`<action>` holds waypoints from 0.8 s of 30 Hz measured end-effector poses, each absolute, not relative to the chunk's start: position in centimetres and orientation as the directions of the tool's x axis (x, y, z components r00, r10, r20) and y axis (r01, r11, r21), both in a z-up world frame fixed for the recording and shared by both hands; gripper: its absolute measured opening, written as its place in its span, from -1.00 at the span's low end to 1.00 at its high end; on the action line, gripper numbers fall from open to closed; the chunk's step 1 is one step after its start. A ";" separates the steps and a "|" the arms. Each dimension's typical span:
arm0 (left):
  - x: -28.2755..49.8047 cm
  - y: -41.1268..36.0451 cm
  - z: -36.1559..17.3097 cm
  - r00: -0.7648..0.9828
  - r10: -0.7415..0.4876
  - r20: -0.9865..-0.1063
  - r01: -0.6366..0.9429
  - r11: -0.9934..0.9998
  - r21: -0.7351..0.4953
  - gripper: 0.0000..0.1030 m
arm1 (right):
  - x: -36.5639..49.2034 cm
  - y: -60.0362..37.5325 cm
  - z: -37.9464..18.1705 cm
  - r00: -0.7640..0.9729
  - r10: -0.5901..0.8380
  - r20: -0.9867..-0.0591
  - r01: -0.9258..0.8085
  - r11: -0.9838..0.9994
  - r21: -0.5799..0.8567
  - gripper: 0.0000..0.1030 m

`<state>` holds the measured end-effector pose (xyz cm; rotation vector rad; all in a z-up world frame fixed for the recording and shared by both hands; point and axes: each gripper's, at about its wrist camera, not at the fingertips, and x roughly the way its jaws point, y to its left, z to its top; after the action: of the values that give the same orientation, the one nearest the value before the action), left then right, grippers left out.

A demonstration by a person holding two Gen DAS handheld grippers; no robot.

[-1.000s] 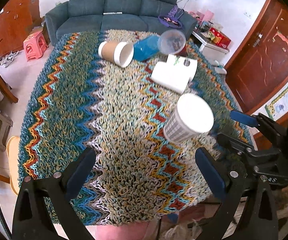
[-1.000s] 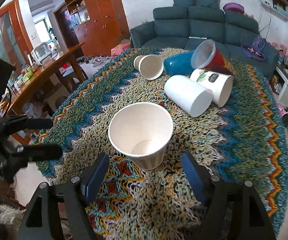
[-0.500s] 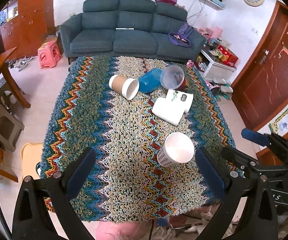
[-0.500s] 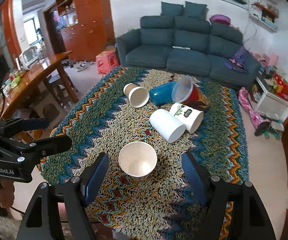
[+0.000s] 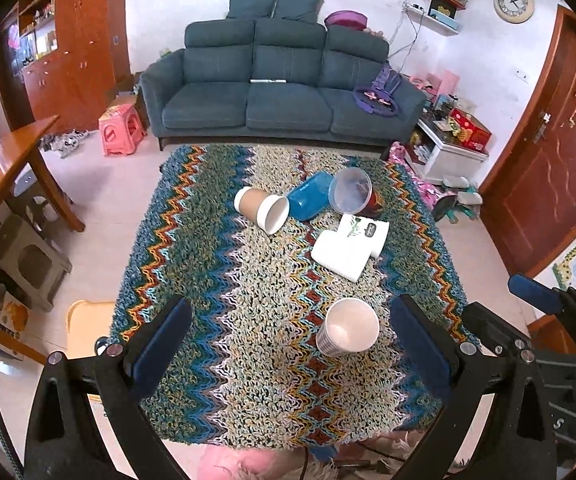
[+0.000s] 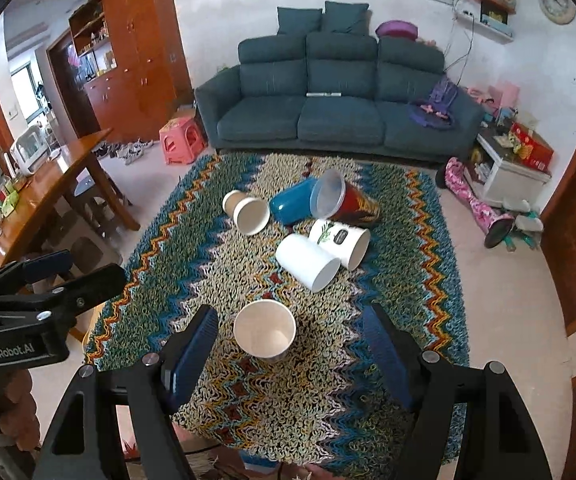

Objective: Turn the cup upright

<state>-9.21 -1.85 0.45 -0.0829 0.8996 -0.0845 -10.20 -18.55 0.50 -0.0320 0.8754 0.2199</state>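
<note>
Our paper cup (image 6: 264, 329) stands mouth-up at 6 o'clock on the zigzag cloth (image 6: 215, 248), so we hold both hand-held grippers, left (image 5: 288, 344) and right (image 6: 290, 350), spread wide and pinching nothing.

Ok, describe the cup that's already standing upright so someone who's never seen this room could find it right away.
Start at the zigzag-patterned cloth in front of the dark sofa. Toward the near edge stands a white paper cup, alone, mouth up and empty. The five other cups, grouped nearer the sofa, all lie on their sides.
</note>
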 end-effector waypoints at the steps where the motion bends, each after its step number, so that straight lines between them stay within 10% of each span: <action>1: -9.2 -1.9 0.6 0.620 -0.107 -0.777 0.036 0.993 -0.108 0.94 | -10.3 -18.5 0.7 0.625 0.177 -0.761 -0.204 0.977 0.059 0.47; 24: -9.3 -3.0 2.2 0.667 -0.046 -0.744 0.003 0.998 -0.059 0.94 | -9.9 -18.8 2.1 0.677 0.155 -0.720 -0.166 0.985 0.056 0.47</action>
<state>-9.26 -3.03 2.16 -0.0541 0.8404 -0.0277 -9.87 -18.81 2.13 -0.0147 0.8075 0.1803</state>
